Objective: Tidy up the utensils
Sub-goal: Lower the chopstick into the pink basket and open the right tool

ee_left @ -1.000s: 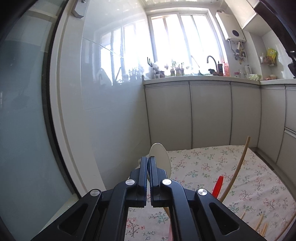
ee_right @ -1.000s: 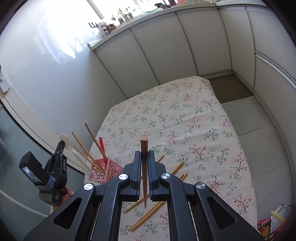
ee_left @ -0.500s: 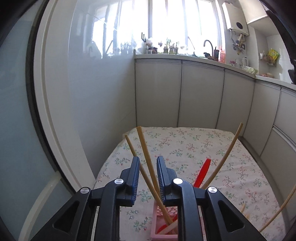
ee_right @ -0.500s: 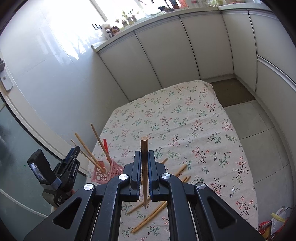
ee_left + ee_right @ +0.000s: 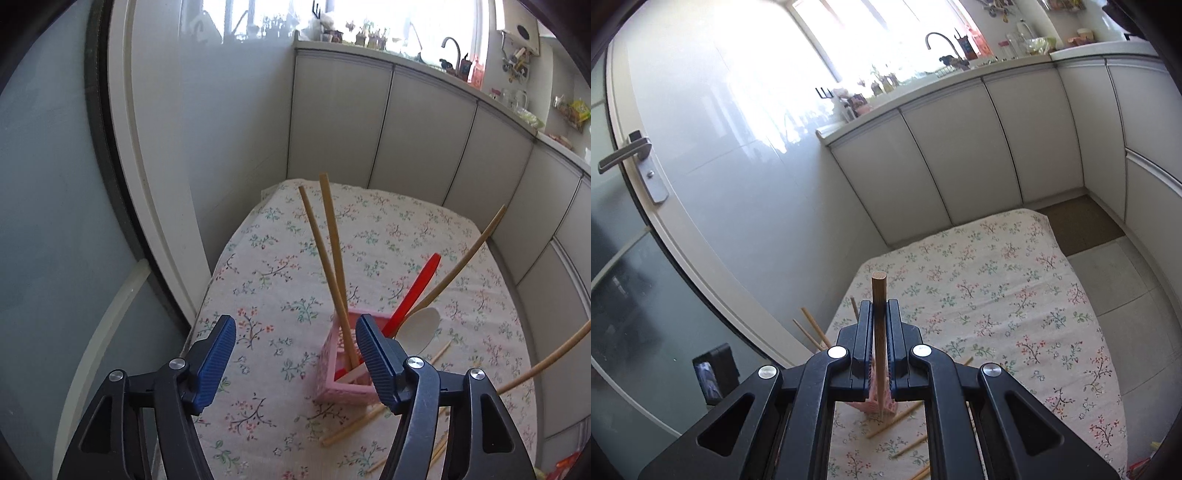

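A pink utensil holder point(image 5: 341, 369) stands on the floral tablecloth point(image 5: 280, 258). It holds several wooden chopsticks point(image 5: 328, 251), a red utensil point(image 5: 417, 288) and a white spoon point(image 5: 421, 328). My left gripper point(image 5: 295, 354) is open and empty, just above and before the holder. My right gripper point(image 5: 879, 332) is shut on a wooden chopstick point(image 5: 879, 295), held upright above the holder point(image 5: 875, 402), which shows below the fingers. A long chopstick point(image 5: 546, 362) crosses the right edge of the left wrist view.
Loose chopsticks point(image 5: 351, 428) lie on the cloth beside the holder, and more show in the right wrist view point(image 5: 908, 443). A white wall and a glass door with handle point(image 5: 628, 155) stand on the left. Grey cabinets point(image 5: 960, 147) run behind the table.
My left gripper has let go of the white spoon, which now stands in the holder, and opened wide. My right gripper has moved left over the holder with its chopstick.
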The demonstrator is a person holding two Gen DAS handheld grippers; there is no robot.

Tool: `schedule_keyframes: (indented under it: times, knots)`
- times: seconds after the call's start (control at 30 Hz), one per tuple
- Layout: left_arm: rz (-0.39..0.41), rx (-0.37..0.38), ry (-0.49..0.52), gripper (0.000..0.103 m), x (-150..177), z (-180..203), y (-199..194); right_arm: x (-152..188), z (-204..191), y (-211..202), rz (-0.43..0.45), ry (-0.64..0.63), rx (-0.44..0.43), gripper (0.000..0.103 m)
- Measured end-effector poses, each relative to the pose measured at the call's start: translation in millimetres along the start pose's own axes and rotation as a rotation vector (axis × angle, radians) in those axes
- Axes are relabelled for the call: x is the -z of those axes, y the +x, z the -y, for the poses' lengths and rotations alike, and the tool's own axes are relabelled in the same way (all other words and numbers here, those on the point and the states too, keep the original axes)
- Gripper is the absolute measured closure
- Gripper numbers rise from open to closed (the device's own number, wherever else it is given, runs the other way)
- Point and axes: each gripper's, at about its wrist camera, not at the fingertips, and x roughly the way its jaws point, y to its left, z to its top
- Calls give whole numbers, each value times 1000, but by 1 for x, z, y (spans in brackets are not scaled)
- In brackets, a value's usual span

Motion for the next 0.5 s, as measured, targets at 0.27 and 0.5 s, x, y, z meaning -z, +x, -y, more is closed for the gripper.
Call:
schedule_keyframes:
  times: [0.27,0.5]
  knots:
    - [-45,7,11,31,4,-9,5,6,-22,33,33,-19,-5,96]
    - [-60,12,3,29,3,-17,5,24,-39,59,60,-102,23,96]
